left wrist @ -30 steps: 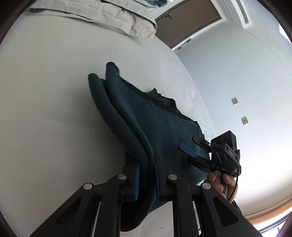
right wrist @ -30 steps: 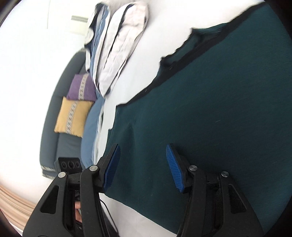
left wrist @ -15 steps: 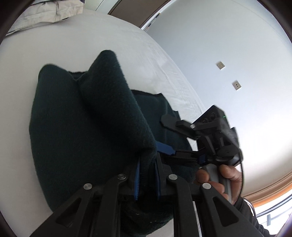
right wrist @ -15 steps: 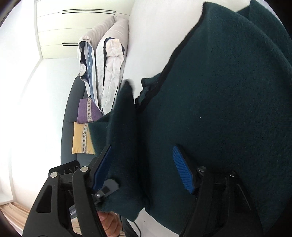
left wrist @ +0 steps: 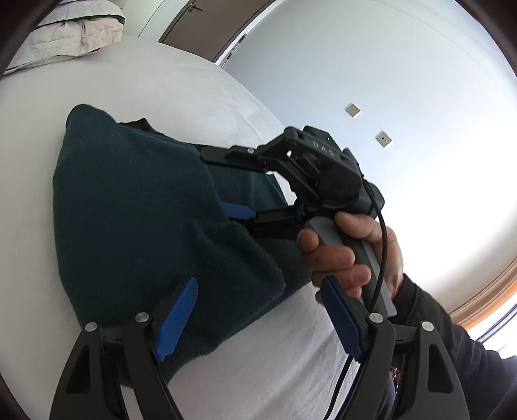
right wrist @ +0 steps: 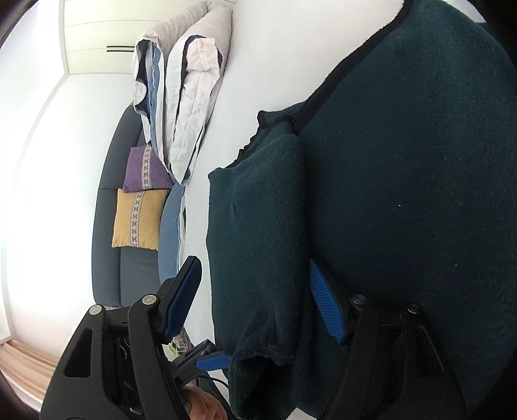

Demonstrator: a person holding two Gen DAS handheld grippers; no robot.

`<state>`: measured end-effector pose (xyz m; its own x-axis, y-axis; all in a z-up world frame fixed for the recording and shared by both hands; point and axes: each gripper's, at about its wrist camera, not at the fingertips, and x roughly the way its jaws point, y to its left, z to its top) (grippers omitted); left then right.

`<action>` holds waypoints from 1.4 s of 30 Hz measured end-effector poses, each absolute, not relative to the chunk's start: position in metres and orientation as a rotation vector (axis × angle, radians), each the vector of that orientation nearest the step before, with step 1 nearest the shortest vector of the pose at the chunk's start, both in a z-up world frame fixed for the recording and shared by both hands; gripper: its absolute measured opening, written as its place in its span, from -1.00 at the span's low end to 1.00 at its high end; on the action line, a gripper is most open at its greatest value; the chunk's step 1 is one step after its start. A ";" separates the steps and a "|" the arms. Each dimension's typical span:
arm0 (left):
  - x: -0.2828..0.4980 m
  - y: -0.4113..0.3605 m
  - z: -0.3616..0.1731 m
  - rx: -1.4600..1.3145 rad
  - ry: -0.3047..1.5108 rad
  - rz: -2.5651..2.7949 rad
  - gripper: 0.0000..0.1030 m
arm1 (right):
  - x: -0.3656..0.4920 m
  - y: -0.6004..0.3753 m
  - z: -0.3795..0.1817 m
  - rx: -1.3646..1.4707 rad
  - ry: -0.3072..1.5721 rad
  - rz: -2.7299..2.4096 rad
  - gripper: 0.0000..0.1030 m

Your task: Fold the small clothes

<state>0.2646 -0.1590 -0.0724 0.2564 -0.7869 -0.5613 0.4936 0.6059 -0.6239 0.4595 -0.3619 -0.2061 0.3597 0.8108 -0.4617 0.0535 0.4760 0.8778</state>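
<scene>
A dark green knit garment (left wrist: 135, 206) lies on the white bed (left wrist: 97, 74), one side folded over onto the rest. My left gripper (left wrist: 258, 320) is open and empty just above the garment's near edge. My right gripper (left wrist: 226, 184) shows in the left wrist view, held by a hand, its fingers open over the garment, one pad partly hidden by the fold. In the right wrist view the right gripper (right wrist: 258, 300) is open, with the folded flap (right wrist: 258, 232) lying between its pads. A blue pad of the left gripper (right wrist: 213, 360) shows below.
Folded bedding (right wrist: 187, 97) lies at the head of the bed. A dark sofa (right wrist: 106, 226) with a purple cushion (right wrist: 145, 169) and a yellow cushion (right wrist: 137, 219) stands beyond. A pale pillow (left wrist: 64, 35) and a door (left wrist: 210, 22) show in the left wrist view.
My left gripper was shut on the garment's edge and carried it over; now it has opened and let the fold drop. My right gripper stayed open over the garment.
</scene>
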 end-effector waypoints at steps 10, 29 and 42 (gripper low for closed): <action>0.232 -0.142 -0.088 -0.281 0.960 -0.877 0.54 | 0.466 -0.329 -0.201 0.778 1.203 0.559 -0.19; 0.244 -0.099 -0.056 -0.312 0.909 -0.883 0.54 | 0.422 -0.437 -0.153 0.620 1.104 0.398 -0.78; 0.299 -0.102 -0.052 -0.295 0.925 -0.807 0.54 | 0.406 -0.506 -0.194 0.693 1.080 0.316 -0.79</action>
